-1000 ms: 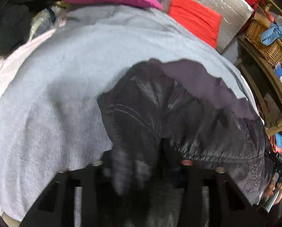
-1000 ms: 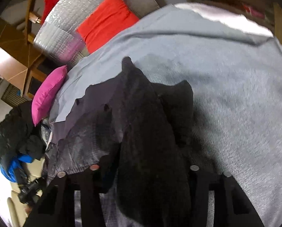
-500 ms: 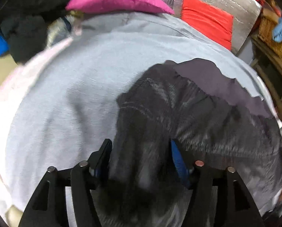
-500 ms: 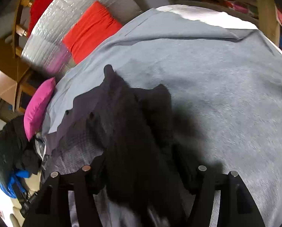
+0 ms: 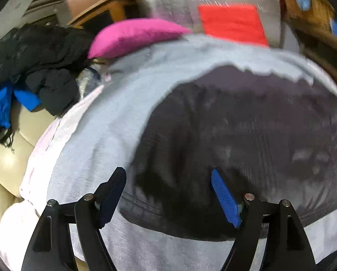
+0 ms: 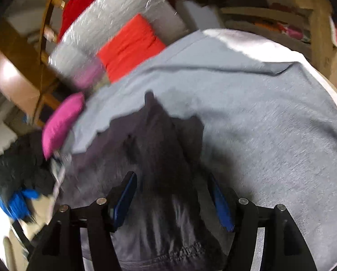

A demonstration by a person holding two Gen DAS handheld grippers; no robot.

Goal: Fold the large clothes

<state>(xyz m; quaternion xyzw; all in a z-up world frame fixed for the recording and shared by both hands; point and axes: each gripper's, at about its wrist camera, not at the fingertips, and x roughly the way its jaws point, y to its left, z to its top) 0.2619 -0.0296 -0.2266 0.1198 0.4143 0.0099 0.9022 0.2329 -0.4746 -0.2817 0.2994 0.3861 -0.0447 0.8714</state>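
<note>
The dark, thin, crumpled garment (image 5: 247,135) has been let go and lies on the grey cloth-covered bed (image 5: 105,140). The left gripper (image 5: 168,194) is opening, empty; the right gripper (image 6: 173,201) stands wide, unclamped. A fold seems finished.

Dark grey-black garment (image 5: 247,131), thin shiny fabric, lies spread and rumpled on grey cover, filling centre-right of left-wrist frame; a raised fold (image 6: 163,149) runs mid-frame in right-wrist view.

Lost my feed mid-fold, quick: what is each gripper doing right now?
Left gripper: jaws opening, above the dark garment, gripping nothing.
Right gripper: open, garment fold between its pads, not pinched.
</note>
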